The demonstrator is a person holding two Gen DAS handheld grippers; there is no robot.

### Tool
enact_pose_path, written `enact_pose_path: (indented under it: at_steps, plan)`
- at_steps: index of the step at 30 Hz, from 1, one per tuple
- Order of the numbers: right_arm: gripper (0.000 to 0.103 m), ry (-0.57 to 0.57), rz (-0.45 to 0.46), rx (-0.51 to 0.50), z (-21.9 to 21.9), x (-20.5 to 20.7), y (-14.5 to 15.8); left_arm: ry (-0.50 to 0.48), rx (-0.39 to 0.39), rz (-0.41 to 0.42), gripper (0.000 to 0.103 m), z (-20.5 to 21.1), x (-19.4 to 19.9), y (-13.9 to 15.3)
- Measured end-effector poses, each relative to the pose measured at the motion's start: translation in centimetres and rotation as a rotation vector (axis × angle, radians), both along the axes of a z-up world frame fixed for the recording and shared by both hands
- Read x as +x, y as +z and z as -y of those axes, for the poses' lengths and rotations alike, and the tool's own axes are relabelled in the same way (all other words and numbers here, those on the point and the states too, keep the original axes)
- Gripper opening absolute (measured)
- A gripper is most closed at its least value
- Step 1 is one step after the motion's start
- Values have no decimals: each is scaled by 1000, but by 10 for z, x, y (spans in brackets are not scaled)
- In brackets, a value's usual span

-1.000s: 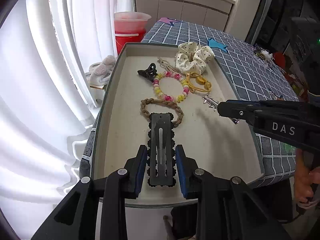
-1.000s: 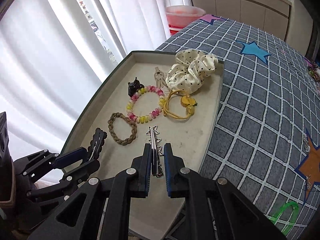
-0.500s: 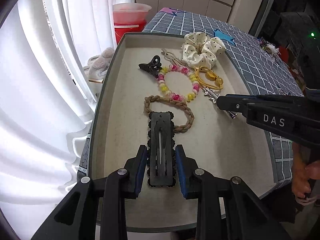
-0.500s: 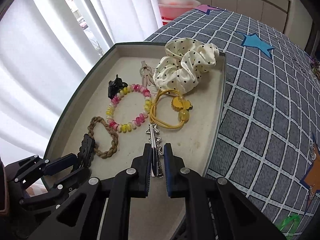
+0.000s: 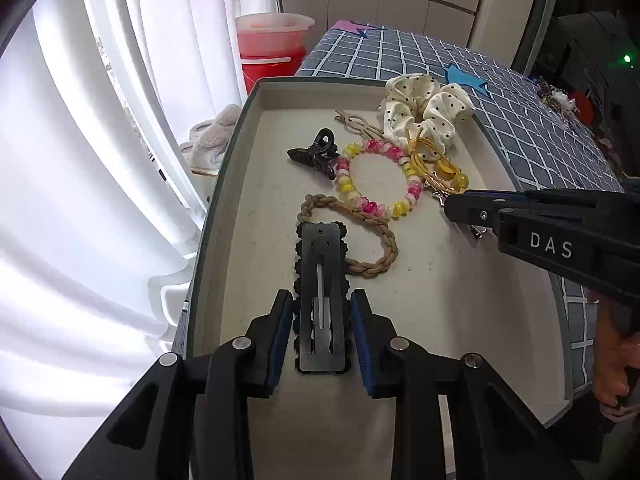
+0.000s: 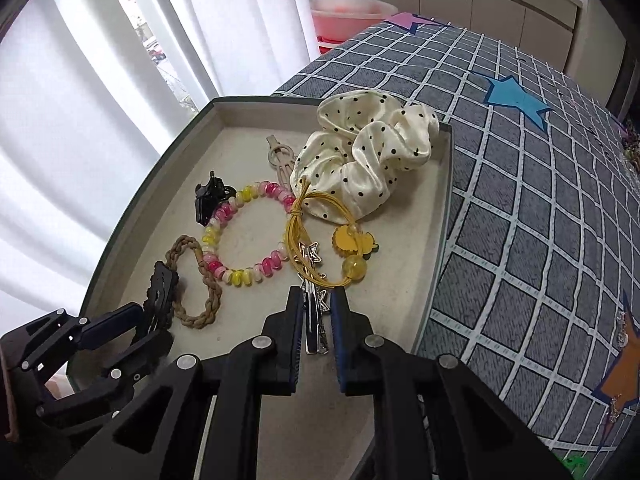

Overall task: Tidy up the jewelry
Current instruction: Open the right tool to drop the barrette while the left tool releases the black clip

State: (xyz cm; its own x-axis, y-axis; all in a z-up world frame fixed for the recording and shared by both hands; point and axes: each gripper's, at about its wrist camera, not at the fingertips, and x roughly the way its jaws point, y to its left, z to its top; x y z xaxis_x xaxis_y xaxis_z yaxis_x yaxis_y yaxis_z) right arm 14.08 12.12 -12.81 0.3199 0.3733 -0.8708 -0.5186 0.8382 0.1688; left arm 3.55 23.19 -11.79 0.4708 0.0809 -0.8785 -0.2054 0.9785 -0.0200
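Jaws of right hand-held gripper (image 6: 317, 309) opening around star clip (image 6: 314, 300); left hand-held gripper (image 5: 322, 312) clamps black clip (image 5: 322, 292).

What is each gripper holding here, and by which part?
Left gripper: black scalloped snap clip, by its long sides near one end. Right gripper, jaws opening: silver star clip between them, near end.

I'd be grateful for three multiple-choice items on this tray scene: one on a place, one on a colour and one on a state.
1. The claw clip lies:
A. on the checked cloth
B. in the tray, beside the beaded bracelet
C. on top of the scrunchie

2. The scrunchie is:
A. cream with black dots
B. red
C. plain blue

3. The left gripper is:
A. open and empty
B. holding the braided band
C. shut on the black snap clip

Answers:
1. B: it rests on the tray floor next to the beads.
2. A: dotted cream satin shows.
3. C: both pads press the clip's edges.
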Motion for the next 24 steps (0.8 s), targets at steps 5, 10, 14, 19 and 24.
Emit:
enact_pose_path:
  at_steps: [5, 10, 14, 19, 24]
  plan:
    - [22, 6, -12, 0, 0, -2, 1, 21, 2, -4, 37, -2, -1, 1]
    - [41, -1, -32, 34, 3, -2, 4, 32, 8, 7, 37, -1, -4, 6]
    - [56, -12, -29, 74, 8, -3, 15, 28, 11, 19, 37, 1, -6, 10]
    - [63, -24, 9, 100, 16, -8, 34, 20, 23, 33, 37, 3, -6, 16]
    - [68, -35, 28, 109, 24, -13, 43, 32, 35, 34, 46, 3, -6, 17]
